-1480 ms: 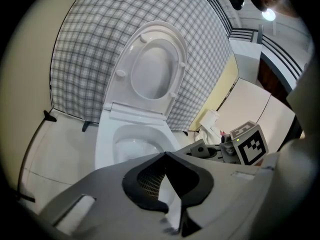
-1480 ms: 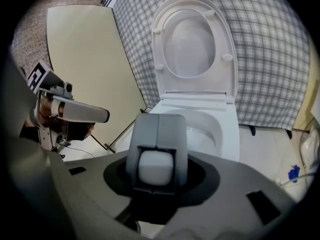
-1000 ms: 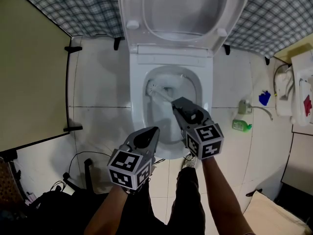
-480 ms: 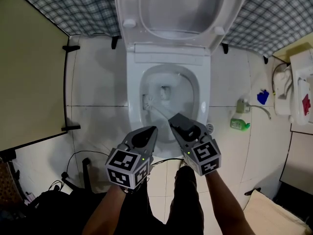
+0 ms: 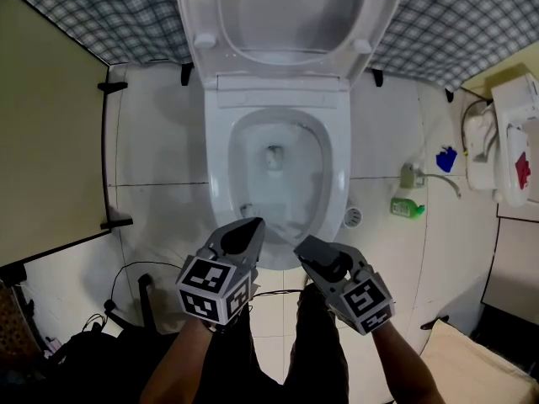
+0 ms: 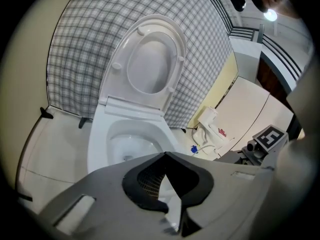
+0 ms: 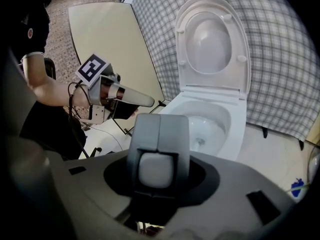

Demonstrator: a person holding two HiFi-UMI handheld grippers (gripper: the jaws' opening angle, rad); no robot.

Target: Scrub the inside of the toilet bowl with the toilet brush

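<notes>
The white toilet [image 5: 221,146] stands with lid and seat raised, its bowl [image 5: 278,171] open below me. My right gripper [image 5: 306,247] hovers over the bowl's near rim, shut on the grey handle of the toilet brush [image 7: 157,149]. The pale shaft slants down to the brush head [image 5: 247,211], low against the bowl's near left wall. My left gripper [image 5: 251,226] hangs just left of it over the near rim, jaws together and empty. In the right gripper view the left gripper [image 7: 125,93] shows beside the bowl [image 7: 210,119]; the brush head is hidden there.
A beige partition [image 5: 50,141] closes off the left side. On the tiled floor to the right are a green bottle [image 5: 406,207], a floor drain [image 5: 352,217], a spray hose [image 5: 434,179] and a white wall unit [image 5: 514,137]. Cables [image 5: 139,280] lie at the near left.
My right gripper has pulled back from over the bowl to its near rim. The brush head slid from the bowl's middle to the near left wall. The left gripper stayed put.
</notes>
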